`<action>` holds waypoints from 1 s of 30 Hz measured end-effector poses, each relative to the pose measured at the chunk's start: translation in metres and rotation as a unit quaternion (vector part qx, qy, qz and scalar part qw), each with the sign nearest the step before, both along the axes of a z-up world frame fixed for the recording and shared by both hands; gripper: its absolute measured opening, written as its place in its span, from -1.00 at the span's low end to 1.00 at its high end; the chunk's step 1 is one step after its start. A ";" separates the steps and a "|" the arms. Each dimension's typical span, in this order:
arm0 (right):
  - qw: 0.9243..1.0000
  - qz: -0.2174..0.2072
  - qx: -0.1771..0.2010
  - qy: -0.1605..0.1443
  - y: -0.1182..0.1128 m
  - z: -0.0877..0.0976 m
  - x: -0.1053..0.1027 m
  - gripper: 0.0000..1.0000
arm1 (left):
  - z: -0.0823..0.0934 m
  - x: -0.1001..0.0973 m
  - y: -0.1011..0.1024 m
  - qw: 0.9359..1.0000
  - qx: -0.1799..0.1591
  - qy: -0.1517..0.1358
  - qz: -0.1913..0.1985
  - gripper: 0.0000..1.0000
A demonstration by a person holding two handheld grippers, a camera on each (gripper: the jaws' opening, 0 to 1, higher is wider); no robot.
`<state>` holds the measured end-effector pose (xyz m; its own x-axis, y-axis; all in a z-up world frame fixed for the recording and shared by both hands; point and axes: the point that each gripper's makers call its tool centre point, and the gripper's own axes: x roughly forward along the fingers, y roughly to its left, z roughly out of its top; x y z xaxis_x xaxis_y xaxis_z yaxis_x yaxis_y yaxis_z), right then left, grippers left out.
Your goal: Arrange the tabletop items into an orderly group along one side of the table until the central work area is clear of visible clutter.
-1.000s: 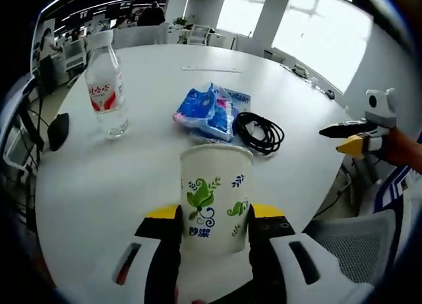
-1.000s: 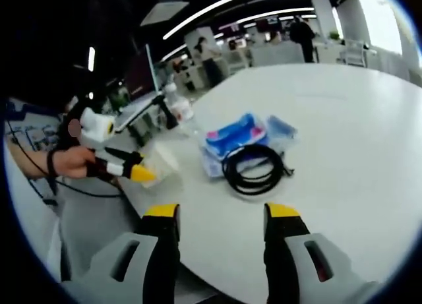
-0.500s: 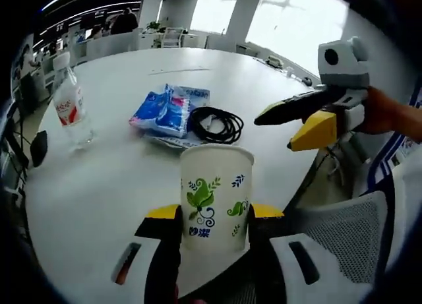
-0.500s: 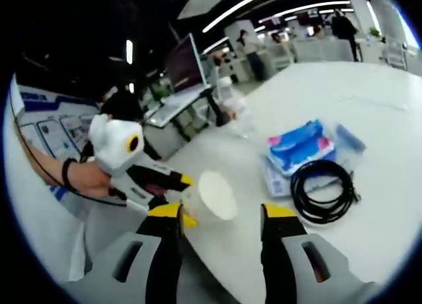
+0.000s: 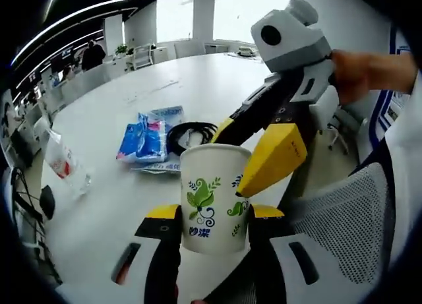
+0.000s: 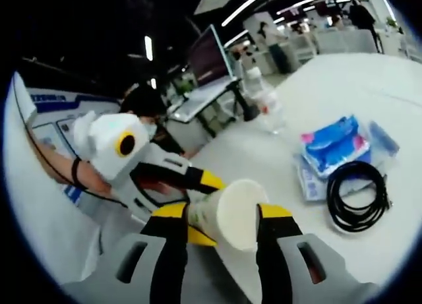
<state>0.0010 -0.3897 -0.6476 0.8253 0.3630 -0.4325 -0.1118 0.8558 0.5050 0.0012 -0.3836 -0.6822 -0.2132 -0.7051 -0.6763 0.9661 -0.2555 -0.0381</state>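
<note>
white round table (image 5: 119, 205) fills mid-frame; left gripper (image 5: 212, 215) clenches a paper cup (image 5: 214, 197) at lower centre, right gripper (image 6: 219, 218) straddles its rim, grip unclear; beyond lie tissue packs (image 5: 146, 139), black cable (image 5: 188, 134), water bottle (image 5: 62, 162) at left

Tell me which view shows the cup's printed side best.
The left gripper view: the cup stands upright between that gripper's jaws, its green leaf print facing the camera. The right gripper view sees the cup mouth-on between its own jaws, showing mainly the rim and pale inside, no print.
</note>
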 end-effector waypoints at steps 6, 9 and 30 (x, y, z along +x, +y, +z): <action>1.000 0.006 0.013 -0.008 0.006 0.003 0.002 -0.40 | 0.002 -0.006 -0.001 1.000 -0.005 -0.014 -0.016 -0.23; 1.000 0.014 0.013 -0.005 0.011 0.001 0.000 -0.58 | 0.001 -0.009 0.000 1.000 -0.003 -0.017 -0.023 -0.22; 0.999 -0.015 0.040 0.000 0.006 0.004 0.003 -0.98 | -0.005 -0.004 -0.004 0.999 0.001 0.018 0.036 -0.19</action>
<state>0.0045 -0.3837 -0.6440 0.8361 0.3716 -0.4035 -0.0871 0.8161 0.5712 -0.0027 -0.3876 -0.6872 -0.1869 -0.7178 -0.6707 0.9798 -0.1854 -0.0746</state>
